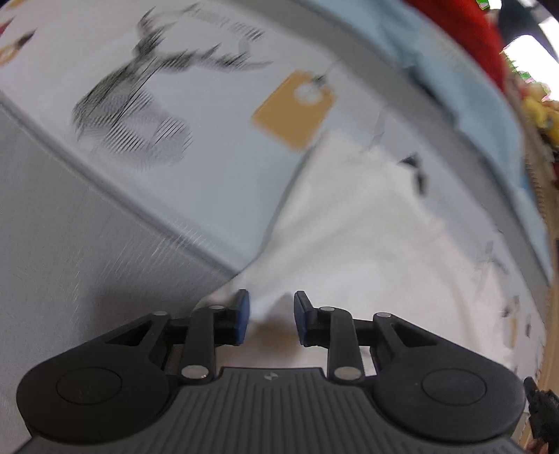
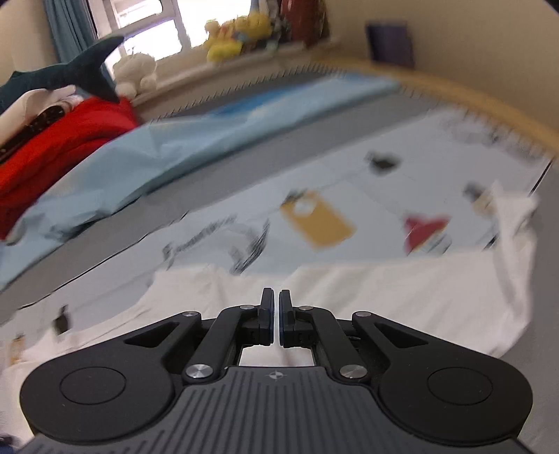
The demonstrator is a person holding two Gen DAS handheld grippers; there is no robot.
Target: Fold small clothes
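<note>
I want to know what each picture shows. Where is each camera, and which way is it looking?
Left wrist view: sits on the left gripper, looking steeply down at the white garment; its two fingers show, slightly apart.
Right wrist view: sits on the right gripper, looking across the white garment toward a window; its fingers show, nearly together.
Both show the white garment and the tan tag.

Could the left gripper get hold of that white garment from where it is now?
Probably yes. The left gripper sits right at the edge of the white garment, its jaws apart with a ridge of the cloth rising between them. Nothing lies in the way, though blur hides whether the pads already touch.
</note>
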